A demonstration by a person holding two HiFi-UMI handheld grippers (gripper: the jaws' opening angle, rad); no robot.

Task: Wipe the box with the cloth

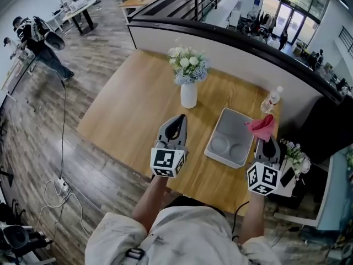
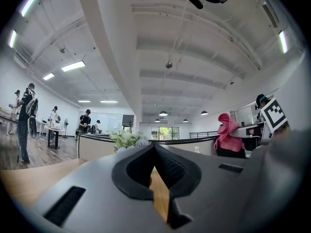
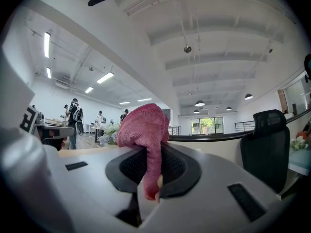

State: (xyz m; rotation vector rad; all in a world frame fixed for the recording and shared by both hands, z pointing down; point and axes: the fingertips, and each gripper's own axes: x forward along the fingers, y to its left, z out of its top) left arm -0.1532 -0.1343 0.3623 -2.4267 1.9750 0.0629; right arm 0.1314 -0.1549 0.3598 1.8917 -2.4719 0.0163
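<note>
Nearest me, the left gripper [image 1: 178,118] hangs over the wooden table [image 1: 127,112] just off the box's left side. In the left gripper view its jaws meet at the tips with only bare table showing through the slot behind them, so it is closed and empty. The right gripper [image 1: 269,141] sits at the box's right side, jaws clamped on the pink terry cloth [image 1: 263,125]. In the right gripper view only a narrow fold of the cloth [image 3: 144,125] runs down between the pads [image 3: 172,166], while the bulk is bunched up past the tips.

The task's own thing, the grey rectangular plastic box [image 1: 236,127], lies open side up with two round hollows in its floor. Nothing holds it, and the cloth hangs above its right rim, not yet on it as far as I can judge.

Beyond the box's far left corner stands a white vase [image 1: 188,95] of pale flowers [image 1: 188,65]. Beyond its far right corner, near the table's edge, is a clear plastic bottle [image 1: 271,99].

My worries from here:
- With so thin a pinch, I expect a dragging stroke could pull the cloth out of the jaws.
- The box looks light. If I wipe without bracing it with the left gripper, it may skate leftward or towards the vase.
- A long stroke away from me could send the right gripper into the bottle and tip it off the table.
</note>
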